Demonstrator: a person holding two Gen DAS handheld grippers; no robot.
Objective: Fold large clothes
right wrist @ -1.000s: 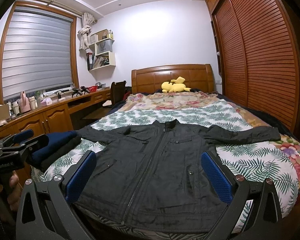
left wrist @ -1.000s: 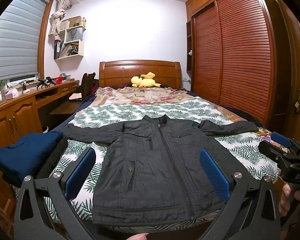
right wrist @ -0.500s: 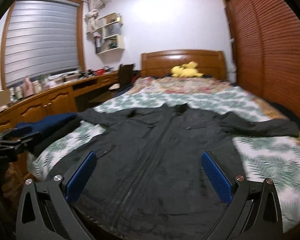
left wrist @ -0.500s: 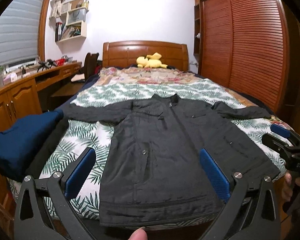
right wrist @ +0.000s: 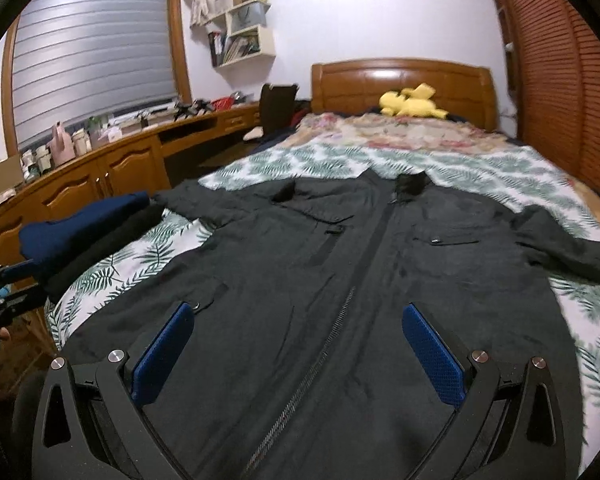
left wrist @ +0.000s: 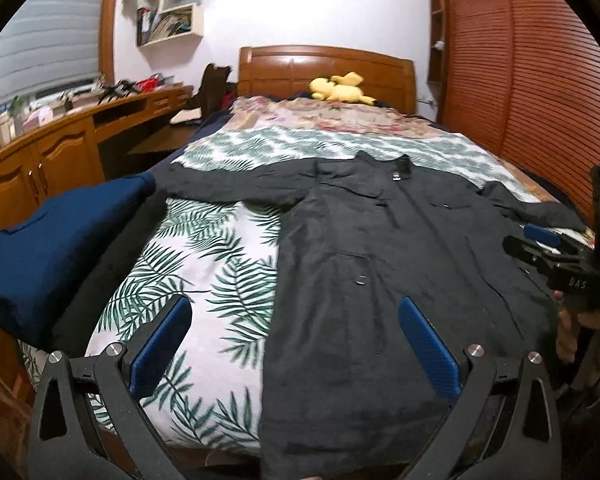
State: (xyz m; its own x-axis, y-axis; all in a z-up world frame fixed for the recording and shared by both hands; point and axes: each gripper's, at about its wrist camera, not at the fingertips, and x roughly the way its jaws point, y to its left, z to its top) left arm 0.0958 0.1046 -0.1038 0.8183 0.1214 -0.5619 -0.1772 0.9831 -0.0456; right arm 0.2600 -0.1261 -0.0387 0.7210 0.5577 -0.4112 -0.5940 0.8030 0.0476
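A large black zip jacket (left wrist: 380,264) lies face up on the bed, sleeves spread out to both sides, collar toward the headboard. My left gripper (left wrist: 296,344) hovers open over the jacket's left hem edge and the leaf-print cover, with nothing between its blue pads. My right gripper (right wrist: 300,350) hangs open above the lower front of the jacket (right wrist: 340,280), straddling the zipper. The right gripper (left wrist: 540,242) also shows at the right edge of the left wrist view, held by a hand. The left gripper's tip (right wrist: 4,280) peeks in at the left of the right wrist view.
A folded navy and black stack (left wrist: 48,240) sits on the bed's left corner. The leaf-print bed cover (left wrist: 204,264) is bare left of the jacket. A yellow plush toy (left wrist: 340,86) lies by the headboard. A wooden desk (right wrist: 112,164) runs along the left; a slatted wardrobe (left wrist: 540,80) stands right.
Both grippers have dropped lower and moved in over the foot of the bed, so the jacket looms larger. The left gripper has shifted left. Both stay open.
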